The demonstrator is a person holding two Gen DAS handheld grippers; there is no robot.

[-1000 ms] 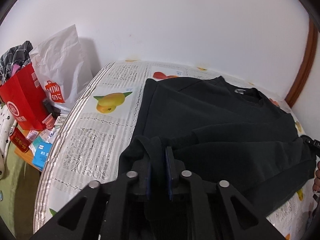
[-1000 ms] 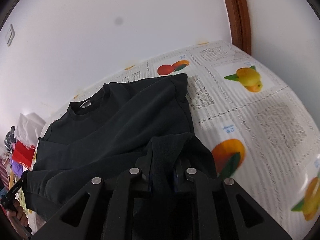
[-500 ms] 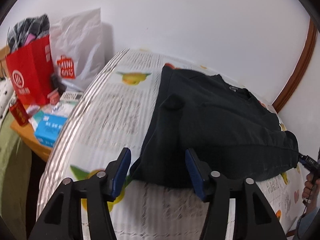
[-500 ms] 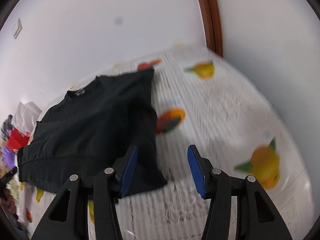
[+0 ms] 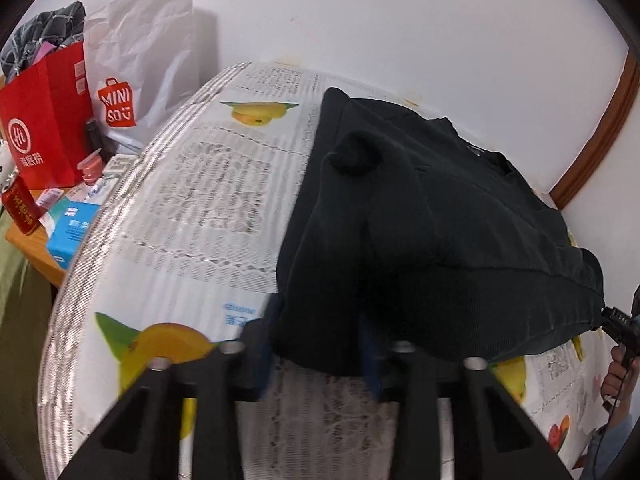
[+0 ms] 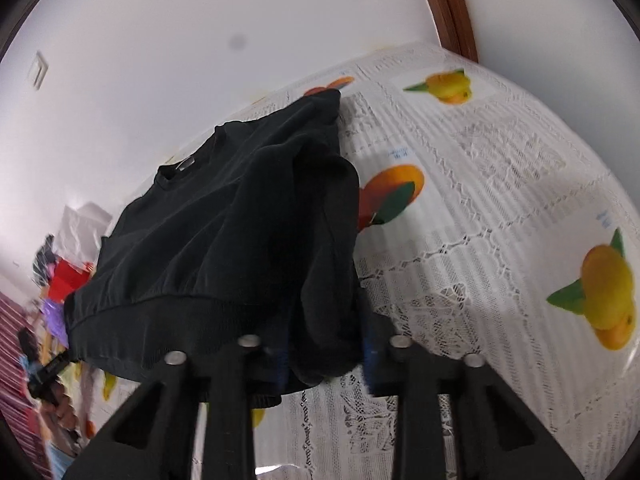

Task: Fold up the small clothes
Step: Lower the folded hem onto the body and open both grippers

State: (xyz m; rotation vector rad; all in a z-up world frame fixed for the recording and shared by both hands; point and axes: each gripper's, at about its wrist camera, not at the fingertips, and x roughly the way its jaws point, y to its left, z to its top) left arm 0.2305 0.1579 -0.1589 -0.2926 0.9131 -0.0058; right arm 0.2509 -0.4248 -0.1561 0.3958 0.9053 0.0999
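Observation:
A black sweatshirt (image 5: 432, 240) lies on the fruit-print tablecloth (image 5: 208, 200) with both sleeves folded in over its body. My left gripper (image 5: 320, 356) is open, its blue pads either side of the near left hem corner. In the right wrist view the sweatshirt (image 6: 224, 232) shows its ribbed hem nearest me. My right gripper (image 6: 326, 360) is open, its jaws either side of the near right hem corner. Neither gripper is closed on the cloth.
Off the table's left edge stand a red paper bag (image 5: 44, 120), a white Miniso bag (image 5: 140, 76), a red can (image 5: 20, 210) and a blue box (image 5: 70, 232). White wall runs behind. A brown door frame (image 6: 452, 4) stands at the right.
Both grippers let go of the sleeves, opened and drew back. They have since come forward and lower, so the sweatshirt's near hem corners now sit between their open jaws.

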